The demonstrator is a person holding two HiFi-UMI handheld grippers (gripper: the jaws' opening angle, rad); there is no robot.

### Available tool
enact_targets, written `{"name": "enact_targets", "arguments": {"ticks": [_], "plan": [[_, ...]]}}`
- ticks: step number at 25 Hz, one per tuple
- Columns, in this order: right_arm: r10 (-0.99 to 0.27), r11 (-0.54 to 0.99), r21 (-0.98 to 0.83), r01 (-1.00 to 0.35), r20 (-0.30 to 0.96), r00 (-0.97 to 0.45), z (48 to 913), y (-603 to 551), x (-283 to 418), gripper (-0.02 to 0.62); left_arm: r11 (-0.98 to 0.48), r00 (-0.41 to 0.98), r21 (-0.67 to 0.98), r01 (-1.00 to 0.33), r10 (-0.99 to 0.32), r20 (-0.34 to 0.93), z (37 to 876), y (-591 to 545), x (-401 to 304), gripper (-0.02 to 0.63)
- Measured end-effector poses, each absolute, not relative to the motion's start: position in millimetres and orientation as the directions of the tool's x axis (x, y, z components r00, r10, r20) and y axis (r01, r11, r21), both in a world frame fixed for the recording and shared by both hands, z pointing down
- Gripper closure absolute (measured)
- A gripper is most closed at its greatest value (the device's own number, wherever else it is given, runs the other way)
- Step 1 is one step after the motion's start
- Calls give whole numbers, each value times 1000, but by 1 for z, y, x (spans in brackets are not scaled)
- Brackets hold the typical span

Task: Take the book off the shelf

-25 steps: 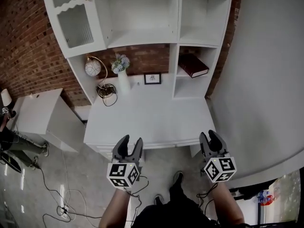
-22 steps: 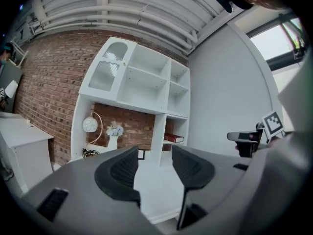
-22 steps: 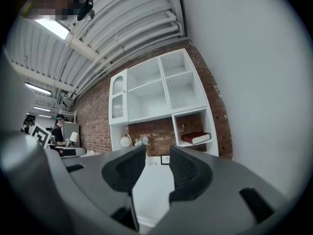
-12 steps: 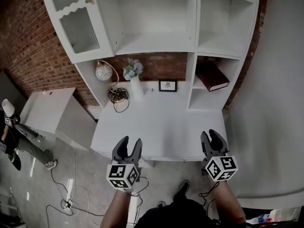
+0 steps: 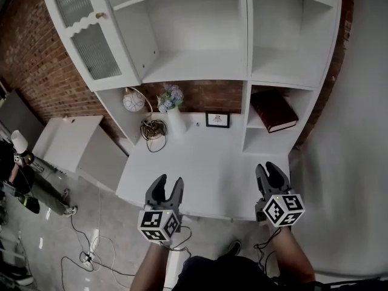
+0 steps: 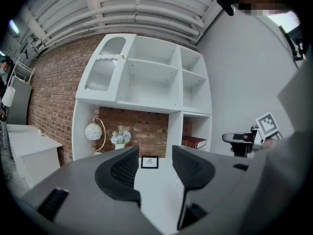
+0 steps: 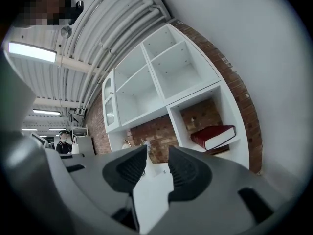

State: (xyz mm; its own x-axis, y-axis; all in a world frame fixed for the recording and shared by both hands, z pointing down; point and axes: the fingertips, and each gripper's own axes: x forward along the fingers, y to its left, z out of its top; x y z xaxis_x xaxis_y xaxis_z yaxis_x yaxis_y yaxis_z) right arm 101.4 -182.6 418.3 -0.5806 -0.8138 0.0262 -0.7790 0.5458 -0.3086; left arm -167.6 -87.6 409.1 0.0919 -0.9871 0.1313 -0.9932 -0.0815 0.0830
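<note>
Jaws, left gripper (image 5: pixel 168 179): moderately apart, nothing between them, over the near edge of the bench (image 5: pixel 206 159).
Jaws, right gripper (image 5: pixel 268 166): a narrower gap, also empty, over the bench's near right corner.
Book (image 5: pixel 274 110): dark red, lying flat in the shelf unit's (image 5: pixel 200 65) low cubby above the bench's far right corner, well apart from both grippers.

shelf (image 5: pixel 248 41) top cropped, framed print (image 5: pixel 217 119) seemingly unreadable

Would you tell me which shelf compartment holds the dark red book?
The brick-backed compartment in the right column, under the tall white-backed one; the dark red hardcover book lies flat there.
</note>
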Motion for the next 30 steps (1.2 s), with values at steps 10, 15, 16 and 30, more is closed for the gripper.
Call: {"name": "enact_targets", "arguments": {"ticks": [10,15,16,30], "plan": [[-824,491,-424,-761,57,-564,447,-226,133,462,-110,123,79,-991,-977,177,423,-129,-138,405],[-842,438,-467,-769,87,-532,460,-241,143,465,-149,166,107,-983,-970,179,427,-153,-132,405],[-849,419,-478,-772,95,-520,464,-245,147,466,-162,179,108,-981,-967,180,428,-158,-130,405],[-912,105,-833,-543,137,-386,500,-304,161,466,-343,372,167,-924,-906,202,448,-241,-140,405]]}}
